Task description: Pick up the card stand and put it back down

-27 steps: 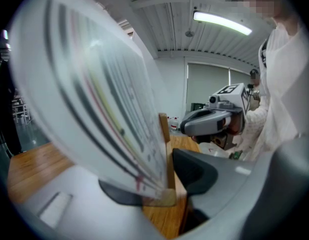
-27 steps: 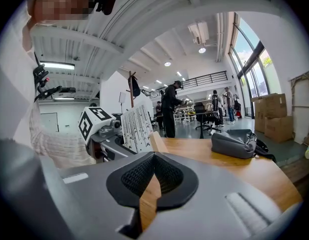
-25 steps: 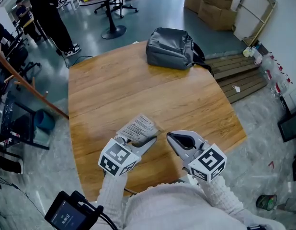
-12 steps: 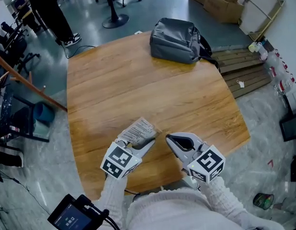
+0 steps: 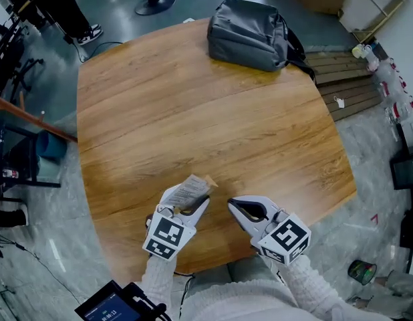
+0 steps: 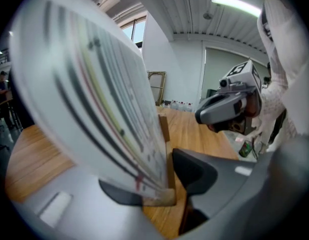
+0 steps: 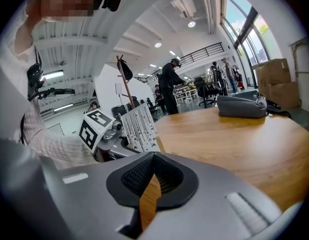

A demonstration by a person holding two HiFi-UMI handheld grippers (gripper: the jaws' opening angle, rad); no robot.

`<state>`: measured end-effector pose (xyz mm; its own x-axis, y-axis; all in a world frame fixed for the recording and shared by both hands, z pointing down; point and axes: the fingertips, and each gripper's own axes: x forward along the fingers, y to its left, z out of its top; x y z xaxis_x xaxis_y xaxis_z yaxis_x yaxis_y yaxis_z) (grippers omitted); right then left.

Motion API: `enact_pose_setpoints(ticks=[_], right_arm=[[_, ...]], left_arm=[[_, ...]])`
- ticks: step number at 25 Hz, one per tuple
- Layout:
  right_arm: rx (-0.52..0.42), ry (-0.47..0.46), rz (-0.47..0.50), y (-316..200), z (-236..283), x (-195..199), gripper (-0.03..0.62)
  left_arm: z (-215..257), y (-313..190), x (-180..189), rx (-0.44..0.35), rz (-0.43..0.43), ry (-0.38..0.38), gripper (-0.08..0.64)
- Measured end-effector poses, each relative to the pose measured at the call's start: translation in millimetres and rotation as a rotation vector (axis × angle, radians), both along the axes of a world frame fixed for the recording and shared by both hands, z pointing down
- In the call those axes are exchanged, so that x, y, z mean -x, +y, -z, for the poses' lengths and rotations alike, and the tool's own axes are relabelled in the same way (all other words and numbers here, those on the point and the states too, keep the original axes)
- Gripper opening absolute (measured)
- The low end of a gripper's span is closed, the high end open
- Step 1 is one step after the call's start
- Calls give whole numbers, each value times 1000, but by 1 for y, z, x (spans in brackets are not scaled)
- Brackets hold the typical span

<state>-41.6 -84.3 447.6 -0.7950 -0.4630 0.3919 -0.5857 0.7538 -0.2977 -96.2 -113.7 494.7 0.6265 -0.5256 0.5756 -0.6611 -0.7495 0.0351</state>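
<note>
Left gripper (image 5: pixel 195 204) clamps white printed card stand (image 5: pixel 188 190), wooden base, near brown wooden table (image 5: pixel 193 99) front edge; right gripper (image 5: pixel 232 203) closed, empty.

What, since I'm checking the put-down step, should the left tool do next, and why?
Probably ease the left tool down until the card stand sits flat on the table, then open. The tool grips the stand by its wooden base, tilted, low over the table near its front edge; contact can't be confirmed. The right tool is shut and empty.

The right tongs (image 7: pixel 154 158) sit closed and empty over the wooden table (image 7: pixel 234 134), card stand (image 7: pixel 139 126) beyond.
</note>
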Motion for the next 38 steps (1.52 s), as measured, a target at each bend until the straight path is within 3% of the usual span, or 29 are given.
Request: enact_pose_setpoints(ticks=[13,20,28,36,38], right_arm=[[137,-36,-4,6,-44,-5,-3],[176,-77,18,16,-45,-3,-3],[177,-75,0,13,-42,-13,-3],[178,-78,7,15,-40,-13,-3],[167,-75,18,16,-38,-13,-3]], left_arm=[[-62,-2,10,36,22,-118,189],[-78,-3,7,5,14,-237,188],[-77,-8,9,38,33,-173,190],[-81,-8,7,19,42,-181,197],[-80,-7,6,20,51,-170,243]])
